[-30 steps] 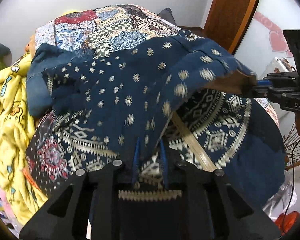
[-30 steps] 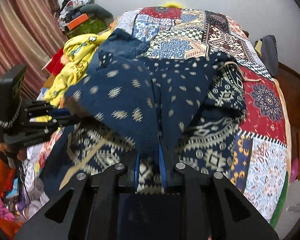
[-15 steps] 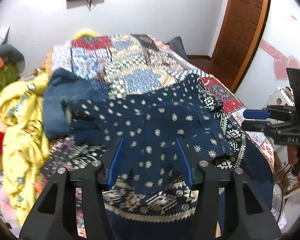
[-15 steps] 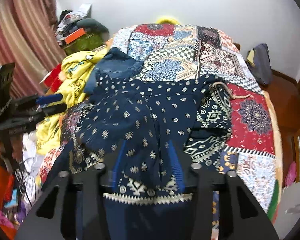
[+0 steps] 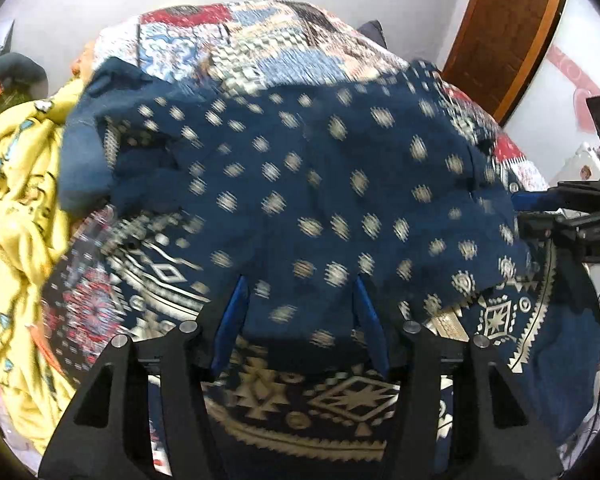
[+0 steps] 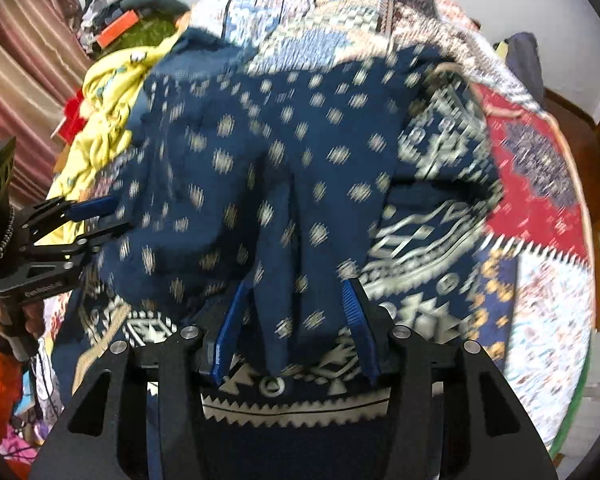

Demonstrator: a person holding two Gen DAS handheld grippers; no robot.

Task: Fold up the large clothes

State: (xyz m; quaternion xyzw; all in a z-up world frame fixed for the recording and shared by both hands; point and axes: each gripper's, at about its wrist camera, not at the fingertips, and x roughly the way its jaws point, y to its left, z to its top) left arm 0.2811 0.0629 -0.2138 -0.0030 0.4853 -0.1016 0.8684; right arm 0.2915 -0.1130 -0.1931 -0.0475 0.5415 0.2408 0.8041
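A navy dotted garment (image 5: 300, 184) lies spread across the patchwork quilt (image 5: 260, 40) of a bed, its upper layer folded over a lower section with a white geometric border (image 5: 340, 396). My left gripper (image 5: 300, 288) hangs at the near hem with its blue fingers (image 5: 232, 312) spread wide, cloth between them but not pinched. My right gripper (image 6: 296, 292) likewise has its jaws parted, a bunched ridge of the garment (image 6: 284, 184) running between the pads unclamped. Each gripper shows at the edge of the other's view, beside the garment's side. A yellow printed blanket (image 5: 16, 216) is heaped beside the garment, and a brown door (image 5: 512, 28) stands beyond the bed. Both views are motion-blurred.
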